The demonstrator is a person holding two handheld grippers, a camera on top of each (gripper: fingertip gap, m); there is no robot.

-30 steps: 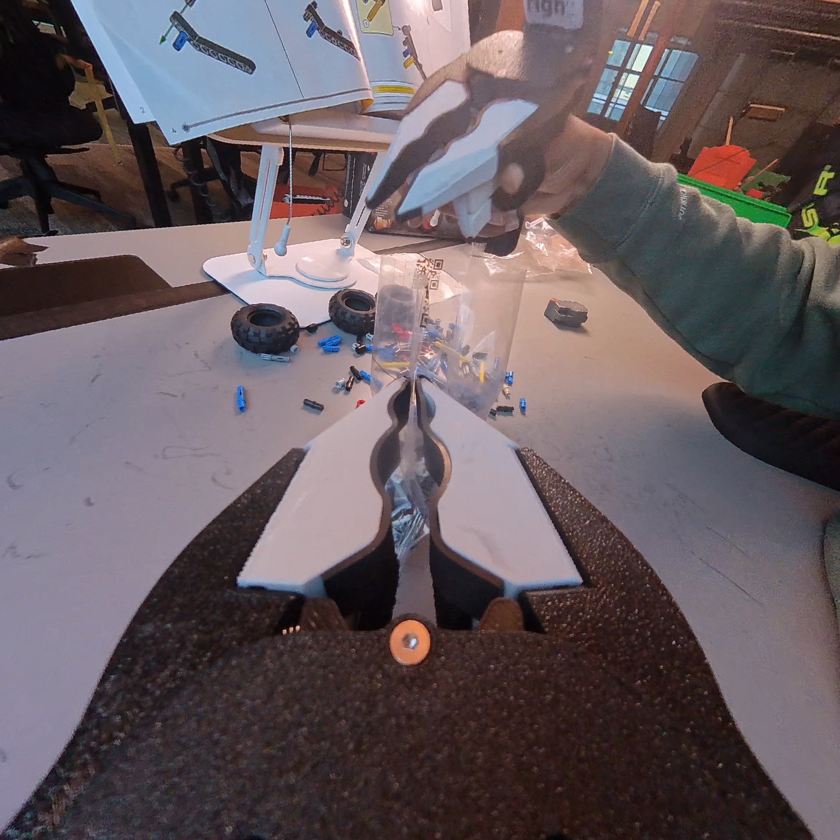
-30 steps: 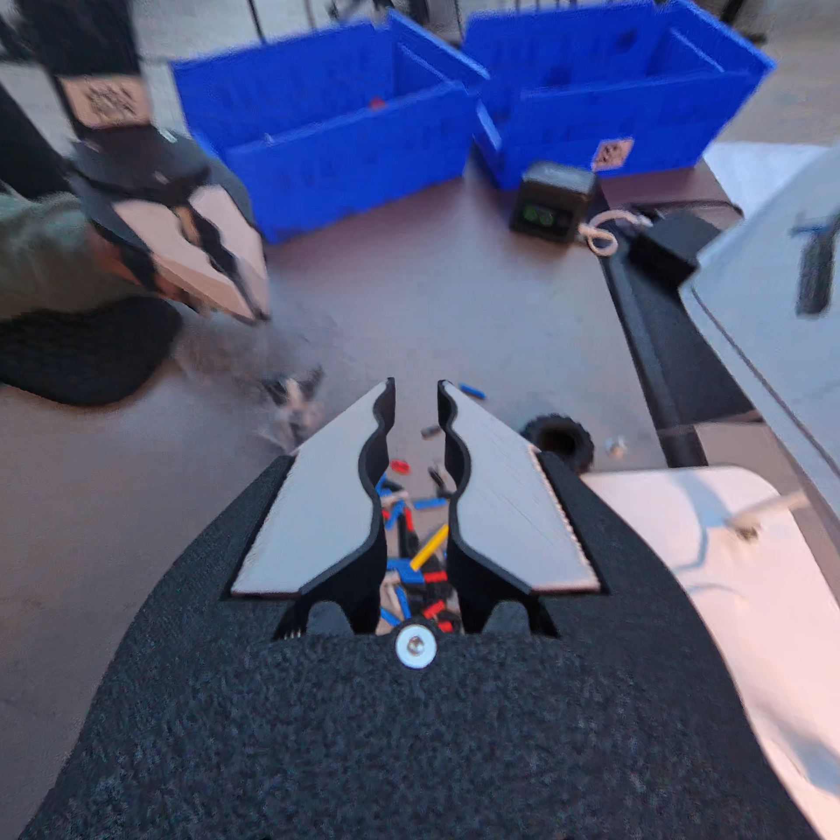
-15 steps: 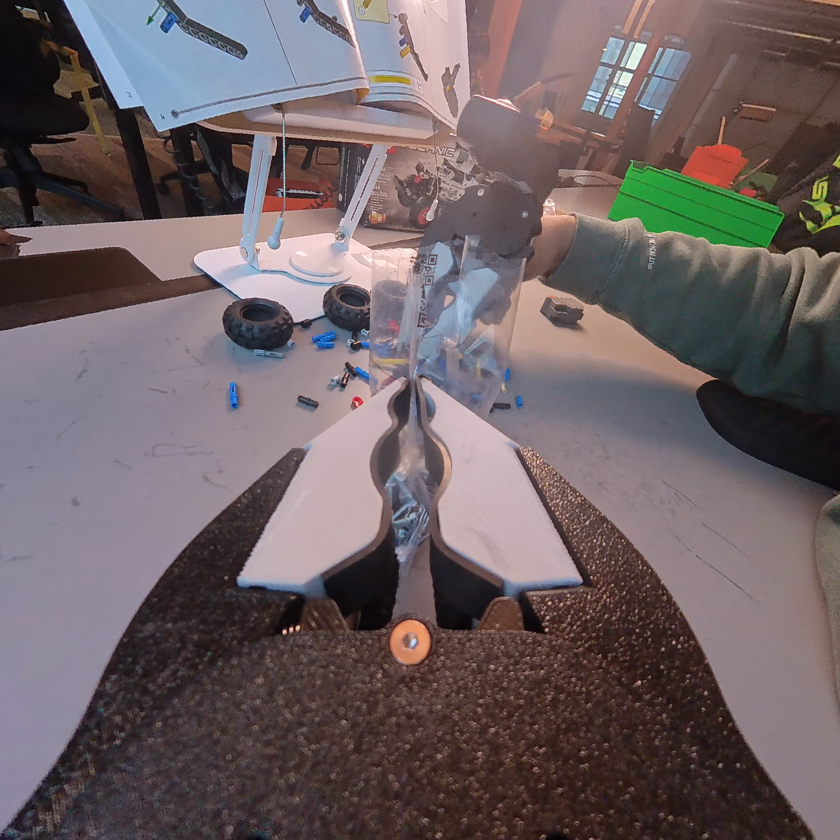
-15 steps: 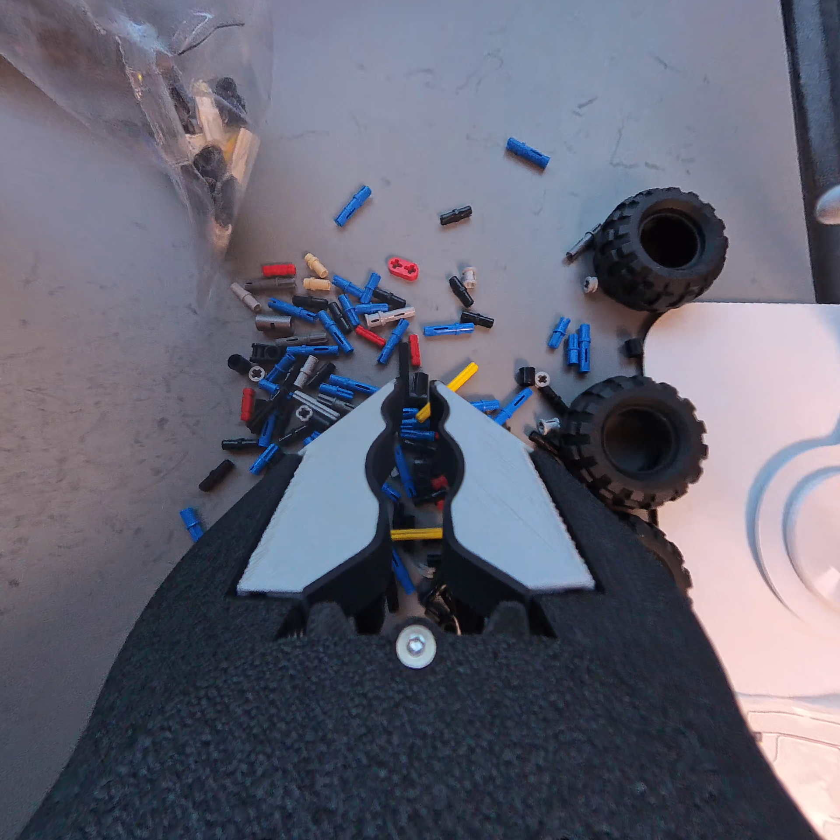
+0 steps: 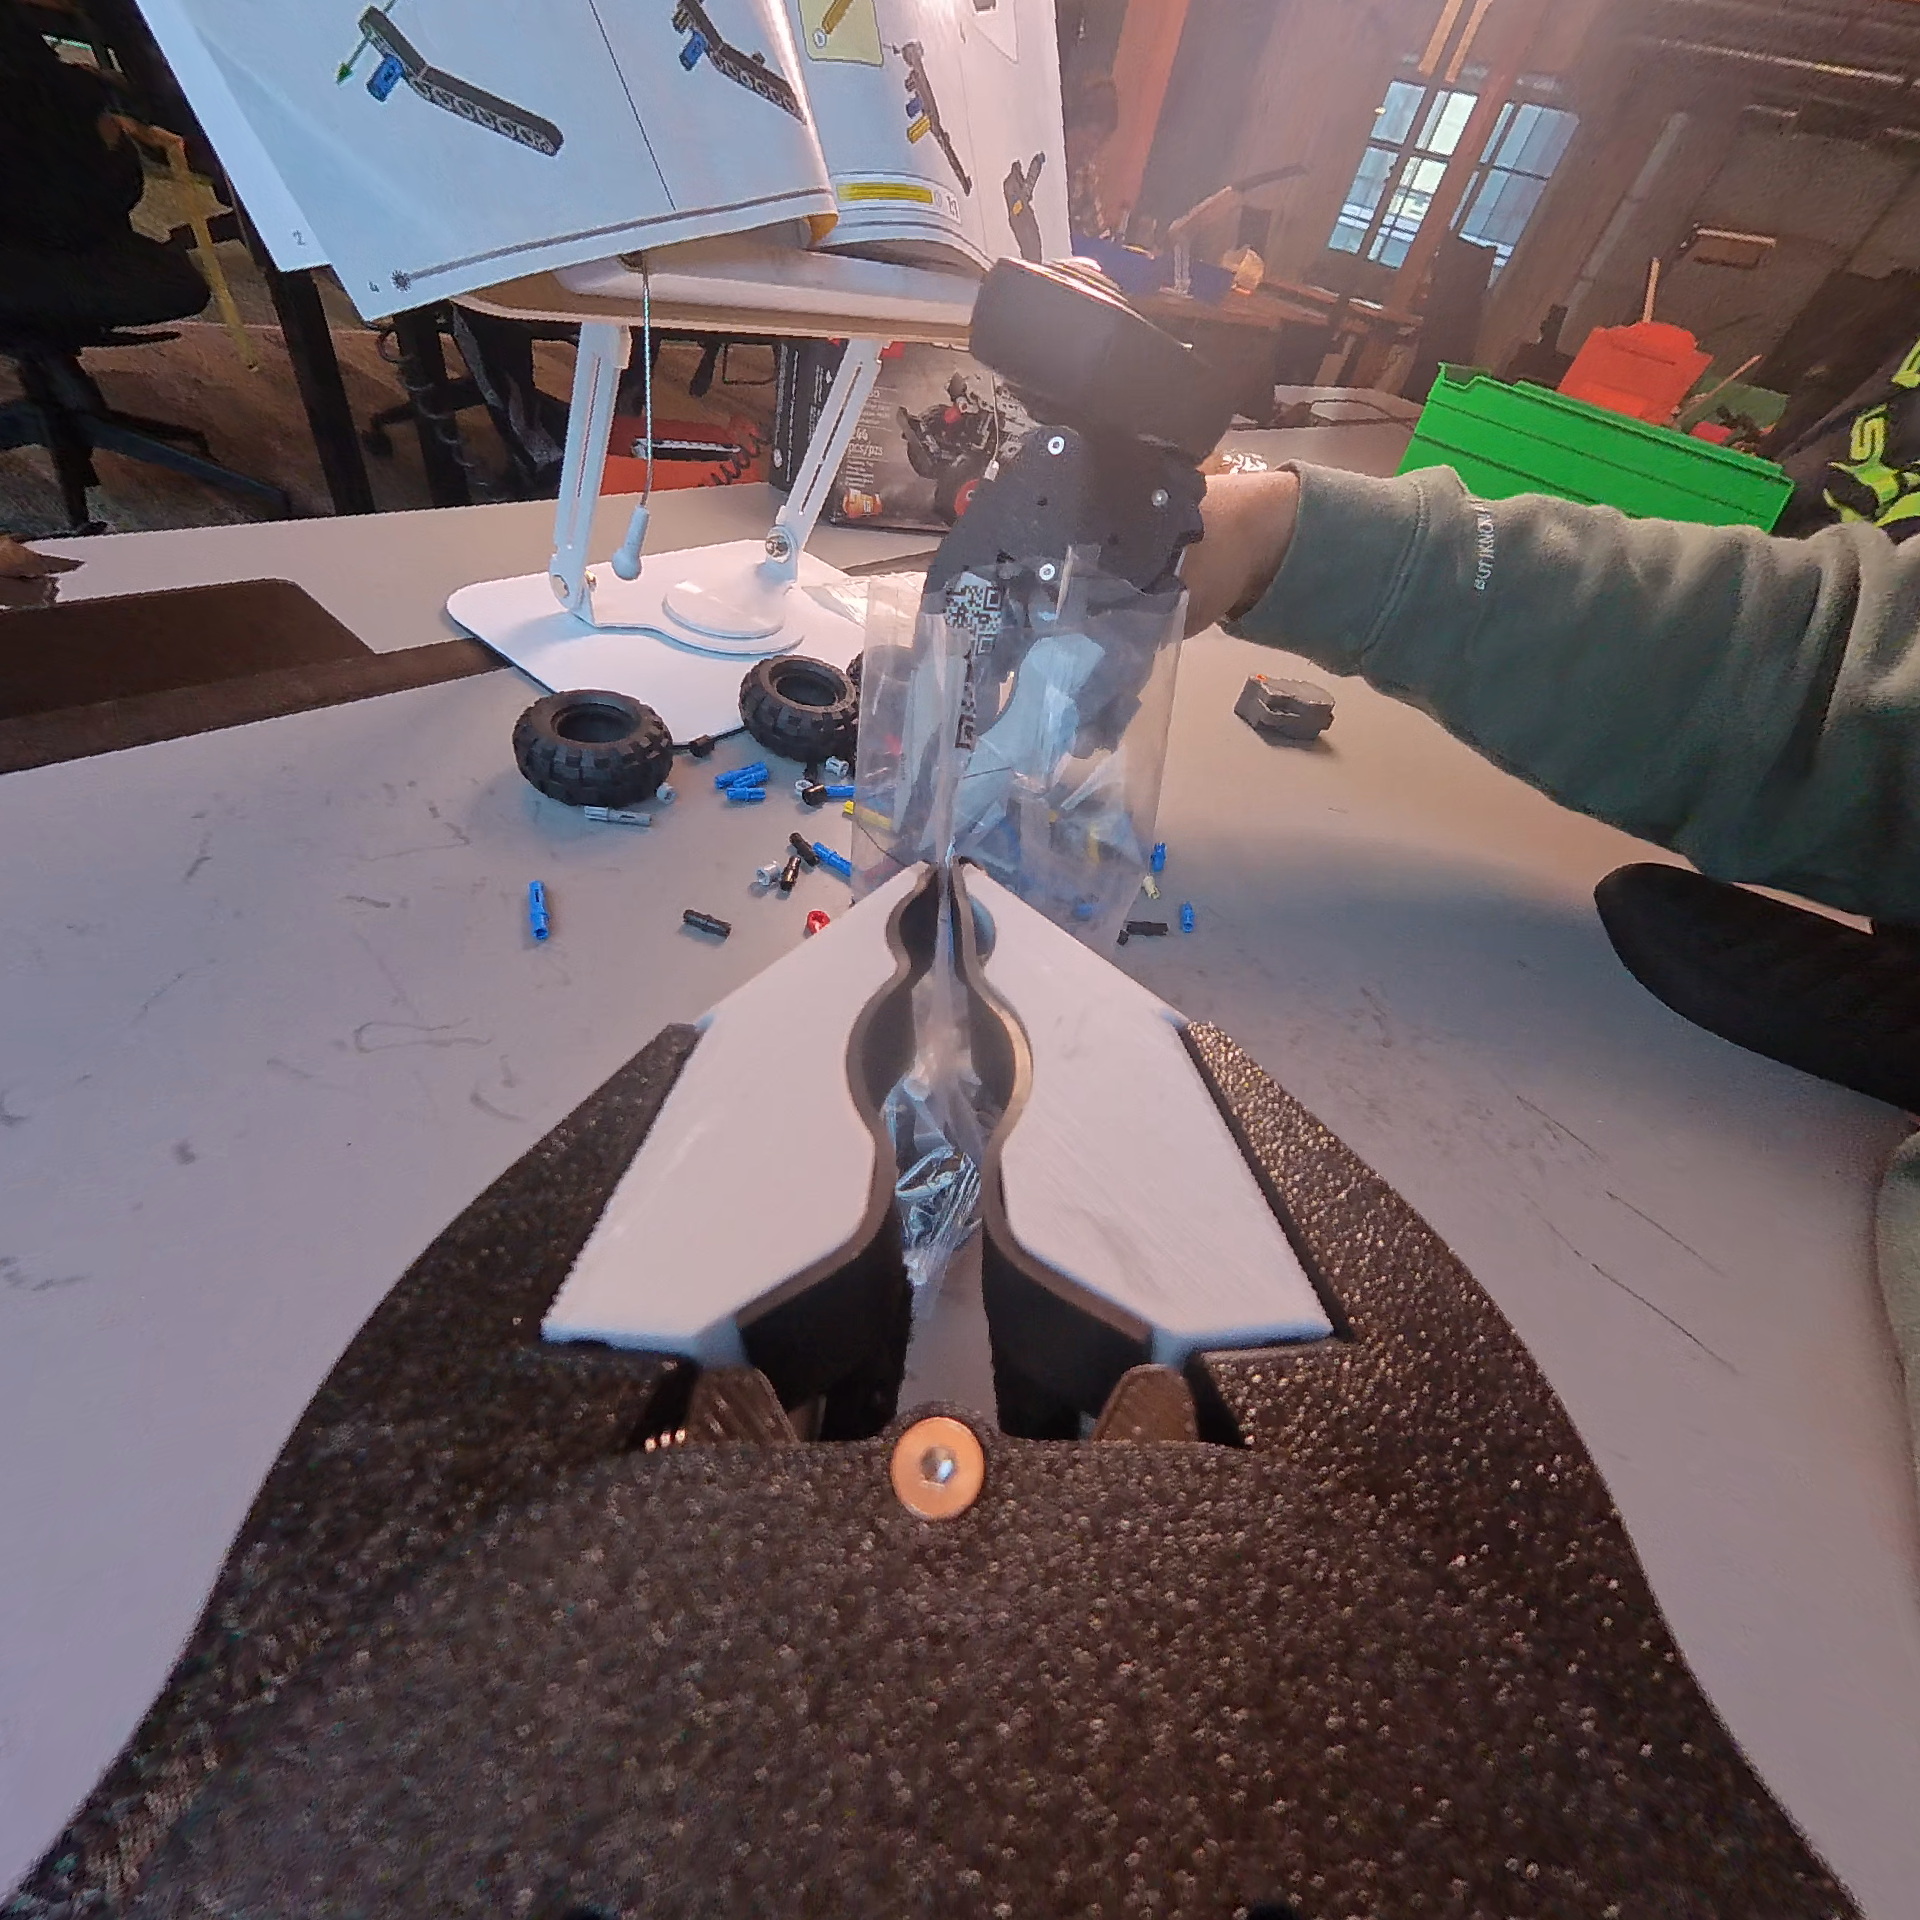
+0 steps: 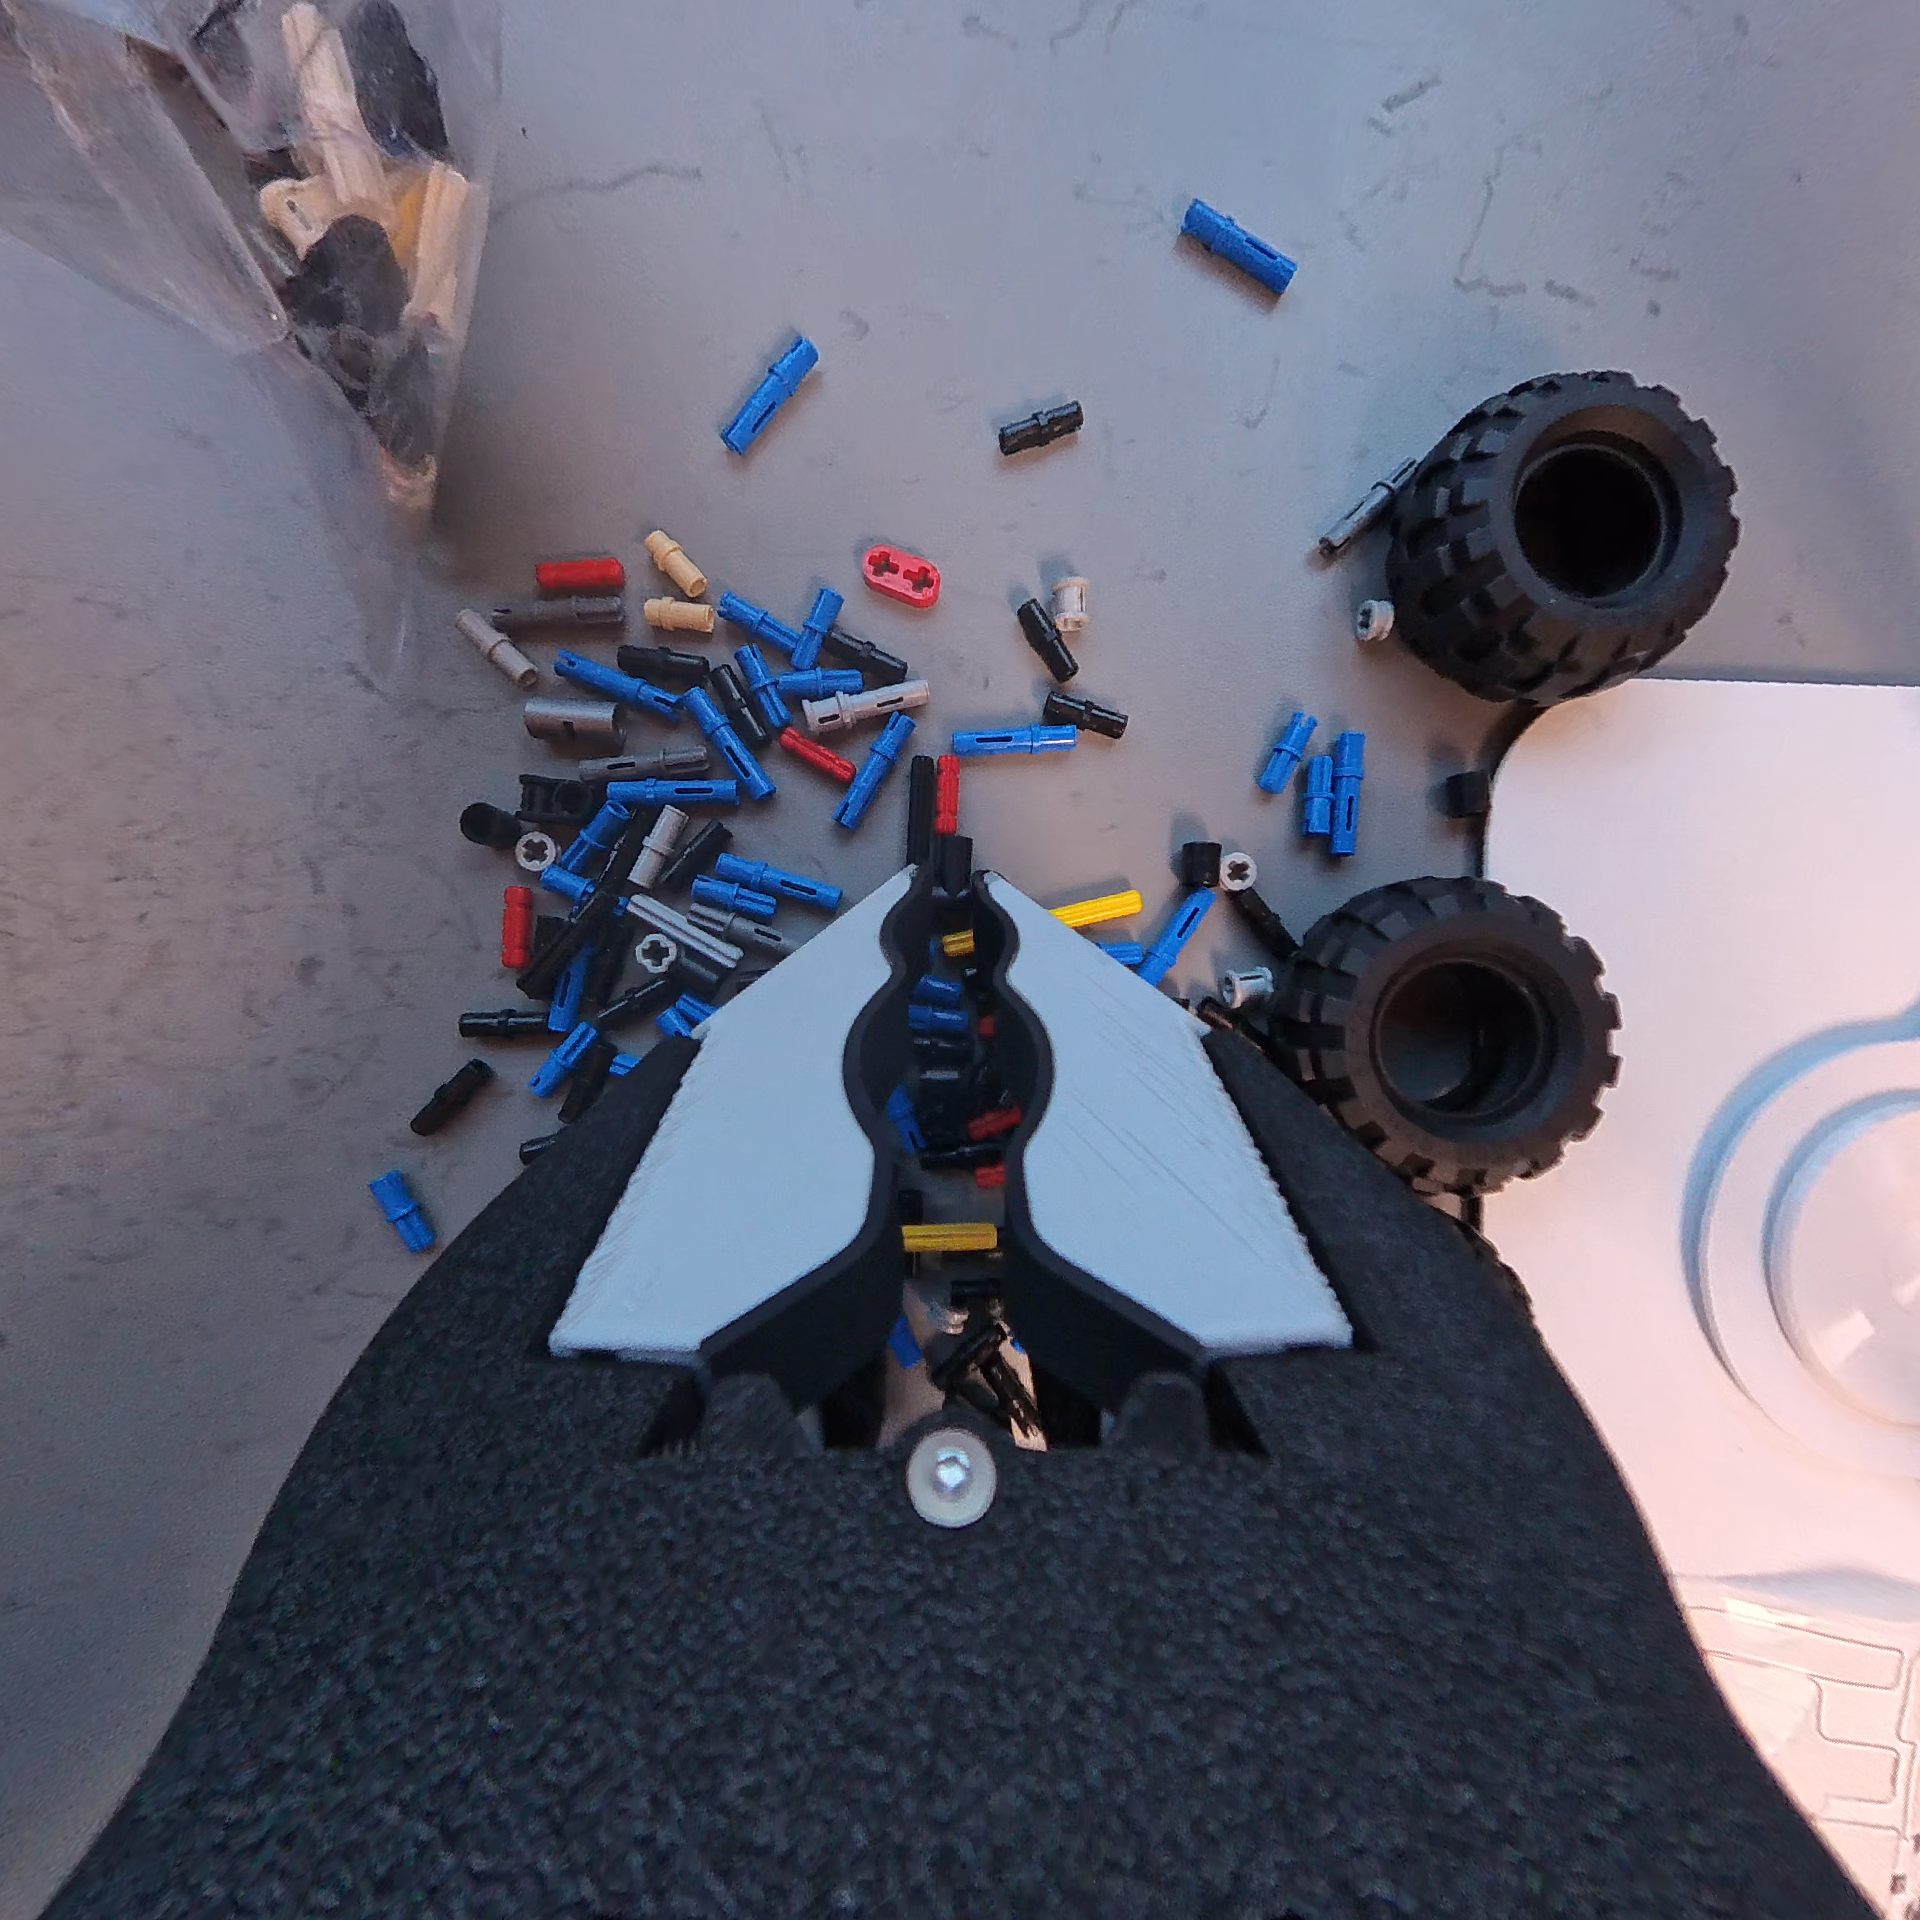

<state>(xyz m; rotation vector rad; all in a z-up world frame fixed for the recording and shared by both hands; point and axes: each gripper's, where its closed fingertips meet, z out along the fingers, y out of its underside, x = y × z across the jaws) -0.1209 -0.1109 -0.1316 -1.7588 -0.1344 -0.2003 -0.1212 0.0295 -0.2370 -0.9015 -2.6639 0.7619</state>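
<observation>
I see left gripper (image 5: 948, 883) clamped on clear plastic parts bag (image 5: 1013, 727); right gripper (image 6: 948, 883) nearly closed, empty. Weak pinch could spill more pins (image 6: 727, 743) across grey surface (image 5: 260, 987).

- evenly bright and sharp in both views, with strong fisheye bending toward the edges.
- warm orange haze from the far windows (image 5: 1455, 166) at upper right.
- soft shadow across the table (image 5: 1299, 862); pinkish glare on the white stand base (image 6: 1714, 935).
</observation>
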